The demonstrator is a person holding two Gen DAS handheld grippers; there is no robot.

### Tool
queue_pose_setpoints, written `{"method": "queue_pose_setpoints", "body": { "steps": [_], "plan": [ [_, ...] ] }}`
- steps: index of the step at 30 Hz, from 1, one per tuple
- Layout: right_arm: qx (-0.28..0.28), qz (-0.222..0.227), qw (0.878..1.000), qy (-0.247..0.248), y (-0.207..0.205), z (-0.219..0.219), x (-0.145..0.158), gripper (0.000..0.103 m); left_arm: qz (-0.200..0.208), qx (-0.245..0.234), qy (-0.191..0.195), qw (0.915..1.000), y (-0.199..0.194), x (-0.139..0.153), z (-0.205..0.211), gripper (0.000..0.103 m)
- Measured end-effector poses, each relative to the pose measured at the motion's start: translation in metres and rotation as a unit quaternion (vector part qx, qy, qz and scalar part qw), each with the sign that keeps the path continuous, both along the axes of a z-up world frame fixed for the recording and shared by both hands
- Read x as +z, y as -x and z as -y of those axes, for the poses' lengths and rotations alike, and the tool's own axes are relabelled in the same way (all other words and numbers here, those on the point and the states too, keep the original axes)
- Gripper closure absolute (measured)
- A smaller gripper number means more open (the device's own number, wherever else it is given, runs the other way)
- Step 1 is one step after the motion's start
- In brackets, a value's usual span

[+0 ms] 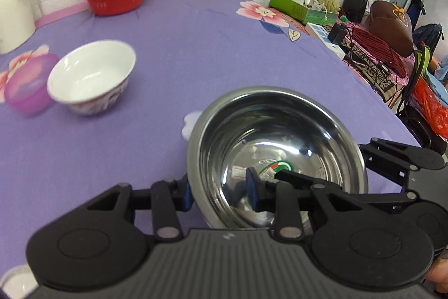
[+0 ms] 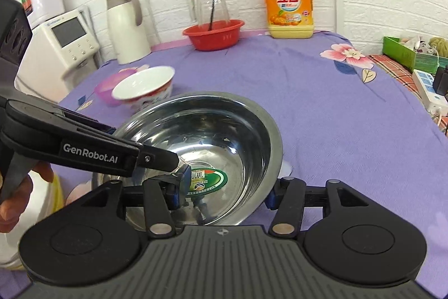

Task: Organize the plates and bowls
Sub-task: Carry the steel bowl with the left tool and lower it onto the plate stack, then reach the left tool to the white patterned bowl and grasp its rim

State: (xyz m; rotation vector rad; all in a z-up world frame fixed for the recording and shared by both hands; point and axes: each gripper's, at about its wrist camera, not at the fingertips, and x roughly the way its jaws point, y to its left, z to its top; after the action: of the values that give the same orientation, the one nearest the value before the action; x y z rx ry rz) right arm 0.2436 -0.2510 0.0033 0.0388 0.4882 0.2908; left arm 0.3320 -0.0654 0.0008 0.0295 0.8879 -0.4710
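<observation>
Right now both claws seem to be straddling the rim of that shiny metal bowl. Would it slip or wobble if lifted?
The steel bowl looks polished and mirror-smooth, so its wall may slide between the pads. Its thin wall suggests it is light and rigid, unlikely to bend. With the left claw and right claw on opposite sides, tipping seems less likely.

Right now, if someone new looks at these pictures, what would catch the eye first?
First the shiny steel bowl in the near middle of the purple tablecloth, with the left gripper and right gripper each straddling its rim. Then the white ceramic bowl to its left, and the orange-labelled detergent jug at the wall.
</observation>
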Motion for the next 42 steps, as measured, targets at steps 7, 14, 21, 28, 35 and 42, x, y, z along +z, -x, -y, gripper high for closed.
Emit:
{"method": "queue_pose_setpoints", "body": {
  "steps": [7,14,21,28,35,42],
  "plan": [
    [0.013,-0.012,1.0,0.005,0.027,-0.022,-0.014,0.014,-0.006,0.012,0.008,0.9999,0.035,-0.013,-0.02,0.074],
    [0.018,-0.021,0.999,0.017,0.034,-0.032,-0.023,0.01,-0.017,0.02,0.013,0.9996,0.042,-0.025,-0.028,0.073],
    [0.021,-0.026,0.999,0.004,0.037,-0.03,-0.027,0.001,0.006,0.013,0.0,0.9999,0.047,-0.027,-0.02,0.071],
    [0.008,-0.029,0.999,-0.018,0.036,-0.019,-0.025,0.0,0.017,0.04,0.0,0.999,0.045,-0.024,-0.026,0.048],
    [-0.014,0.003,0.997,-0.077,0.048,0.007,-0.008,0.0,0.034,0.049,0.012,0.9981,0.05,-0.009,-0.034,0.046],
    [-0.015,0.016,0.997,-0.07,0.041,0.01,0.004,0.0,0.047,0.059,0.021,0.997,0.051,0.001,-0.045,0.045]
  ]
}}
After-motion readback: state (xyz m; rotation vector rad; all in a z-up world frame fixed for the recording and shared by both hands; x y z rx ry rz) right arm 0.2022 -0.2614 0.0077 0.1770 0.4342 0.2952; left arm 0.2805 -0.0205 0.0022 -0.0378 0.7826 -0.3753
